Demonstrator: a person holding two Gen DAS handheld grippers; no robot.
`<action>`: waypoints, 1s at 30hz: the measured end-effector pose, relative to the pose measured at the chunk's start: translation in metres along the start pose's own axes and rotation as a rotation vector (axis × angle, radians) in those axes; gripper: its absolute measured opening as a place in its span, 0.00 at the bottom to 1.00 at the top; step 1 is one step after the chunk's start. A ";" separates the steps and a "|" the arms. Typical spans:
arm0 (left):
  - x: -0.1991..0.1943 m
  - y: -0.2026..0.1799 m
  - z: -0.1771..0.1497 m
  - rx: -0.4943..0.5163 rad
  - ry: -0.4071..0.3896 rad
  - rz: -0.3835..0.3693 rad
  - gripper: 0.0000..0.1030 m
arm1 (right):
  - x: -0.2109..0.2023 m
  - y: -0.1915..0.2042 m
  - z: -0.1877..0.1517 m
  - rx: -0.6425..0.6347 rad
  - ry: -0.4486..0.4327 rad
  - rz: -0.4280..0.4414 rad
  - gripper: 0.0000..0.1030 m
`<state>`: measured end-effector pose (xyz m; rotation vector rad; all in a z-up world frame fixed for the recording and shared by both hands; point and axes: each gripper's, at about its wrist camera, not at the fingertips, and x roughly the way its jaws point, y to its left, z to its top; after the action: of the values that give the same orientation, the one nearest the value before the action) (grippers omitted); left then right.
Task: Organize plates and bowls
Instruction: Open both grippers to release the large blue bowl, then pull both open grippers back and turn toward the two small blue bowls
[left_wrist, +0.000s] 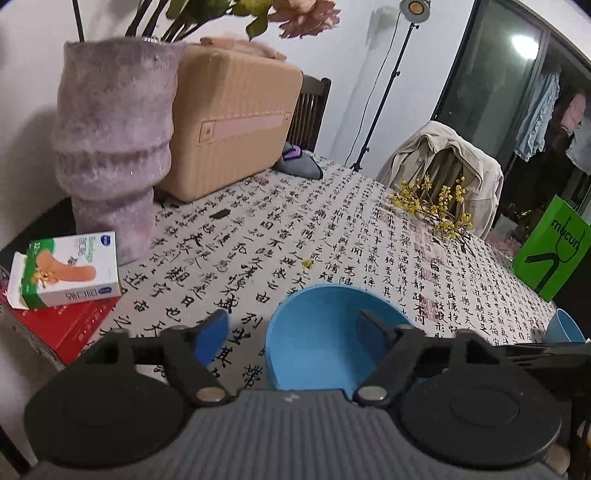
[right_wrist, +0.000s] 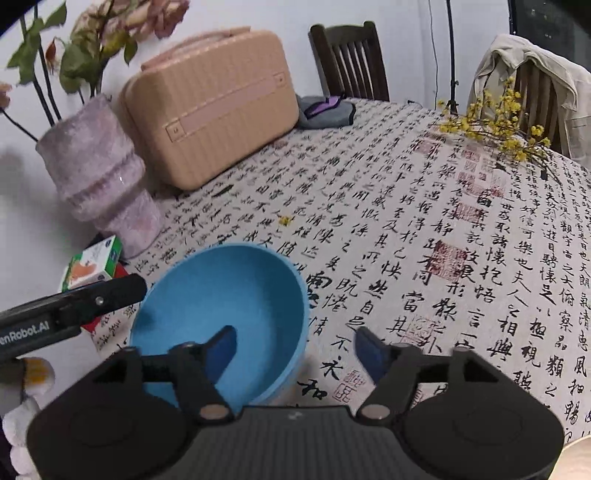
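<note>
Both your jaws stand spread: the left gripper (left_wrist: 295, 328) and right gripper (right_wrist: 295, 349) each straddle the rim of the matte blue bowl (right_wrist: 221, 314), one pad inside, one outside, gripping nothing; it sits upright near the tablecloth's (right_wrist: 424, 221) near edge

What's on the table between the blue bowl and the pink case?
Only a tiny yellow flower on the tablecloth between bowl and case, in both views.
</note>
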<state>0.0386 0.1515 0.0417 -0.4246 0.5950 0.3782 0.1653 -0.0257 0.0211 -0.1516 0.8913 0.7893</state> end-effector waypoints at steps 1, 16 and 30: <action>-0.001 -0.001 0.000 0.006 -0.005 0.012 0.79 | -0.003 -0.002 -0.001 -0.003 -0.008 -0.001 0.77; -0.016 -0.026 0.002 0.062 -0.062 -0.013 1.00 | -0.039 -0.027 -0.020 -0.032 -0.102 -0.042 0.93; -0.018 -0.071 0.003 0.177 -0.060 -0.084 1.00 | -0.062 -0.059 -0.038 0.001 -0.133 -0.071 0.93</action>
<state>0.0588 0.0890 0.0737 -0.2669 0.5454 0.2542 0.1582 -0.1185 0.0318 -0.1276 0.7562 0.7243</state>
